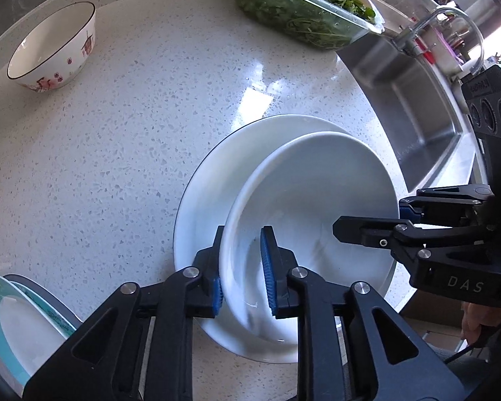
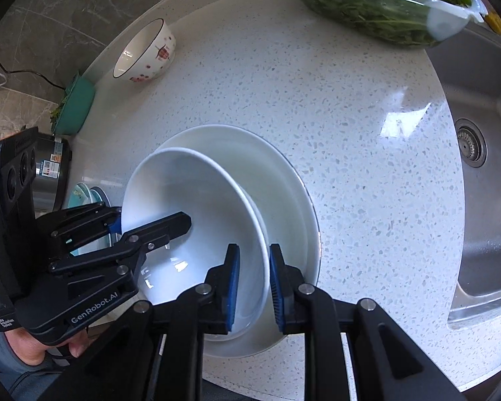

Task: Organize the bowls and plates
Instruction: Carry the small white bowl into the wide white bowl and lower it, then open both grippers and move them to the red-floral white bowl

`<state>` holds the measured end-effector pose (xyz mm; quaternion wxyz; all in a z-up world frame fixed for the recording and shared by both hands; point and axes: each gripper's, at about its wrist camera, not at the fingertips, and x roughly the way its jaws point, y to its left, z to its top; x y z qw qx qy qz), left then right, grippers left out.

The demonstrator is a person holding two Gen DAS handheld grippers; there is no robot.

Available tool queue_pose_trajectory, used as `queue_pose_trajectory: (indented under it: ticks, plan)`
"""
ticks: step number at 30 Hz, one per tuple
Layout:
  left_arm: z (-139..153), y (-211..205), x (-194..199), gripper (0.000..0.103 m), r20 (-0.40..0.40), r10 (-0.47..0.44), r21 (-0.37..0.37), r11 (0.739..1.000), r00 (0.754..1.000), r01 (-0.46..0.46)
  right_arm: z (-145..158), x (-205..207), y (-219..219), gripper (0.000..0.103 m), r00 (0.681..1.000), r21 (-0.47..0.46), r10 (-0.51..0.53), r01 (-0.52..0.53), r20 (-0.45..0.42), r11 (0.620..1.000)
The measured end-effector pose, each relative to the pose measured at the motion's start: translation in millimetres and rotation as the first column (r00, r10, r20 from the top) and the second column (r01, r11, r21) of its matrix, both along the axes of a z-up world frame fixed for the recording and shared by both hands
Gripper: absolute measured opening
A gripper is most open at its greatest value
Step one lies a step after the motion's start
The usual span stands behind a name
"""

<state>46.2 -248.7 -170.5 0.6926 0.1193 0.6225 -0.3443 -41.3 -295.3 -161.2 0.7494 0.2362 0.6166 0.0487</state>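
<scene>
A plain white bowl sits off-centre in a wider white plate on the speckled counter. My left gripper straddles the bowl's near rim, one pad outside and one inside. A gap shows at the inner pad, so it is open. My right gripper straddles the opposite rim and looks shut on the bowl wall. A white bowl with red patterns stands alone at the far left.
A glass dish of leafy greens sits at the back, next to a steel sink. Teal-rimmed plates are stacked at the near left. A green basin and a cooker stand beyond them.
</scene>
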Motion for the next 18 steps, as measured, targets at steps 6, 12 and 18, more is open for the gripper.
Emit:
queue_pose_trajectory:
  ticks: [6,12,18]
  plan:
    - [2.1,-4.8,-0.5,0.049,-0.005,-0.038,-0.036,0.999,0.999,0.038,7.7,-1.7,1.7,0.031,1.0,-0.003,-0.007,0.007,0.027,1.0]
    - [8.8,2.1,1.4,0.056,0.004,-0.029,-0.07,0.997,1.0,0.029,17.8,-3.9,-2.3,0.04,0.998,-0.022,-0.027,0.028,0.056,0.999]
    - [30.0,13.8,5.8,0.078,0.019,-0.012,-0.108,0.994,1.0,0.014,36.1,-11.6,-9.9,0.054,0.995,-0.014,-0.045,0.047,0.084,0.999]
